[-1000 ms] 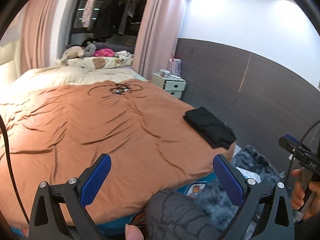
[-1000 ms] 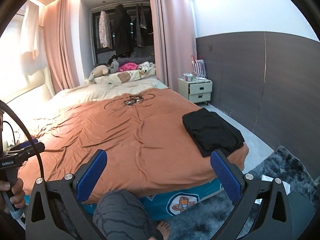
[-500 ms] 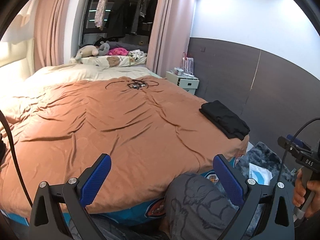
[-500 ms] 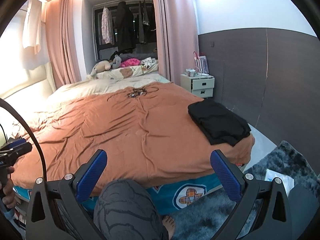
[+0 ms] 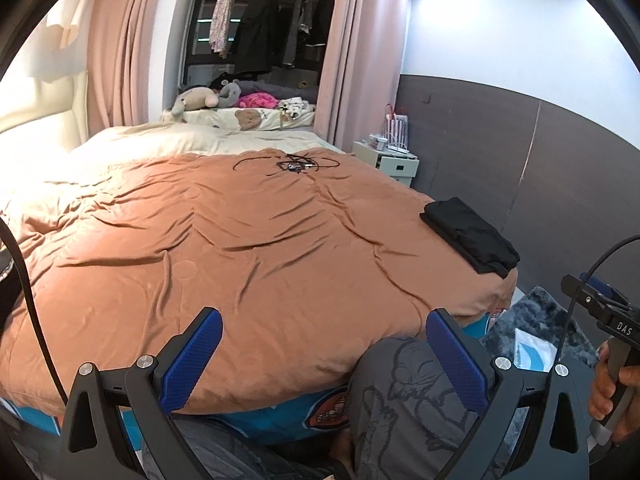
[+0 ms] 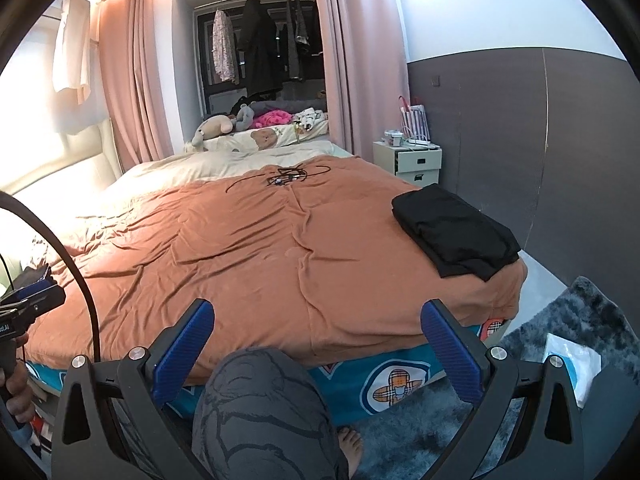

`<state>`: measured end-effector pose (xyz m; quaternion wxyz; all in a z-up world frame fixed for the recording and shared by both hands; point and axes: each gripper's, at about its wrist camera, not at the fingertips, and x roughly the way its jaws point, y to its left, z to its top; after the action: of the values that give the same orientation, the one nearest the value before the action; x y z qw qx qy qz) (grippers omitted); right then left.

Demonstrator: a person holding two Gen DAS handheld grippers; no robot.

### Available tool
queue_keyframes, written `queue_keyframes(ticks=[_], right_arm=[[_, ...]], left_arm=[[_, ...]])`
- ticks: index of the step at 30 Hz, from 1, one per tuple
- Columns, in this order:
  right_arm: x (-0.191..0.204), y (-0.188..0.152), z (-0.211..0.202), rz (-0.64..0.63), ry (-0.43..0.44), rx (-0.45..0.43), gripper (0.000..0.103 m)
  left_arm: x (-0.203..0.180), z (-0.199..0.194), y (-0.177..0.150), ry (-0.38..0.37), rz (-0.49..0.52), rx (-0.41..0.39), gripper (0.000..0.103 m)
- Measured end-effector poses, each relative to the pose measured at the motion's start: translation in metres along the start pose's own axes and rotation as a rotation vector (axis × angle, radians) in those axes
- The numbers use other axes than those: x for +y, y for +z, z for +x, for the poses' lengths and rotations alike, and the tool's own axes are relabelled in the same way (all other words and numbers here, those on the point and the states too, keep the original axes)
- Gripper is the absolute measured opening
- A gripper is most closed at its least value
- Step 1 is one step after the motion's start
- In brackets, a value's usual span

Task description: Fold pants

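Big bed [image 6: 248, 248] with orange blanket. Pink curtains [image 6: 128, 80] behind. White bedside drawers [image 6: 416, 160] by grey wall [image 6: 520, 140]. Fluffy grey rug [image 6: 560, 320] on floor.

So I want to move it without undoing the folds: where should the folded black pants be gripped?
Judging by its pose, pinch the black pants at the stacked near end overhanging the bed corner, coming from the foot with the open right gripper.
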<state>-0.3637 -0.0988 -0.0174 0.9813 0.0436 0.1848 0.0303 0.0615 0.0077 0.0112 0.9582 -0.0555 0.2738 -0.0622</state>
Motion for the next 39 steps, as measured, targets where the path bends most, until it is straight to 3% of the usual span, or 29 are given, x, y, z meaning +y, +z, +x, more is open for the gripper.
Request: queue_keyframes(ticks=[18,39], right_arm=[[0.006,0.002,-0.008,-0.010,0.026,0.014,0.103],[-0.003,-0.001,-0.017,-0.001,0.027,0.008,0.103]], left_arm=[[0.005,-0.014,0.007,0.046,-0.033,-0.027,0.102],[-0.002,-0.020,0.010,0.042,-0.025,-0.040,0.102]])
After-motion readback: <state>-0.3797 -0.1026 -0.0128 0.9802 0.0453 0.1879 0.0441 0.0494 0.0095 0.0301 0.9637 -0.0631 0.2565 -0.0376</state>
